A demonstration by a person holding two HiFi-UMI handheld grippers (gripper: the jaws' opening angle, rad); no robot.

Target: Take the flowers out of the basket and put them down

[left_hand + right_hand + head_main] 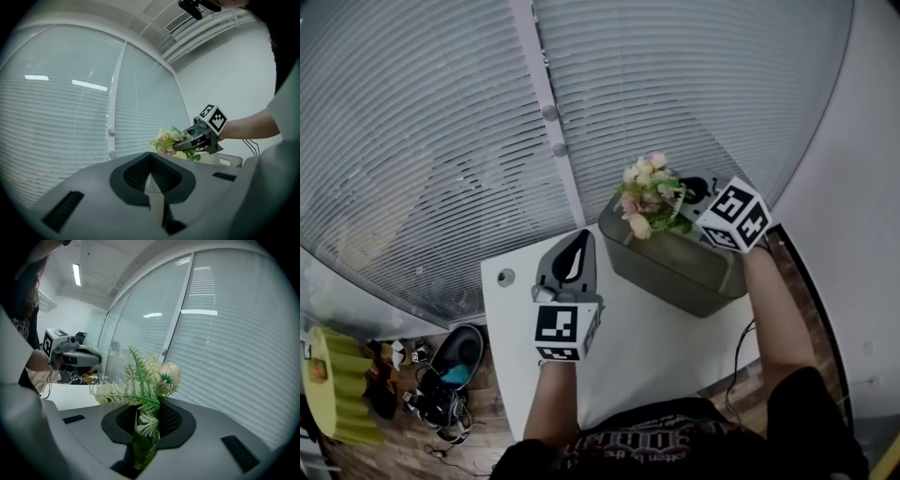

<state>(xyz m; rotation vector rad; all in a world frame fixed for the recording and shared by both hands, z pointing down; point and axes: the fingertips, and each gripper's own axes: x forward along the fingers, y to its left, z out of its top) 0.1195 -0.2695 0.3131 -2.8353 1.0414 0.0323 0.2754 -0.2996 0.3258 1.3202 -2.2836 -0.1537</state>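
A bunch of pale pink and cream flowers (647, 198) with green fern leaves is up over the far left corner of the grey basket (680, 267). My right gripper (679, 202) is shut on the stems; in the right gripper view the green stems (144, 427) are pinched between its jaws. From the left gripper view the flowers (166, 139) hang from the right gripper (177, 146) above the basket's rim (227, 161). My left gripper (578, 249) hovers over the white table (656, 347) to the left of the basket, jaws together with nothing in them.
Window blinds (441, 131) run close behind the table and basket. A round cable hole (505, 277) sits at the table's far left corner. A cable (741, 352) hangs off the right edge. Clutter and a yellow-green seat (337, 384) are on the floor at left.
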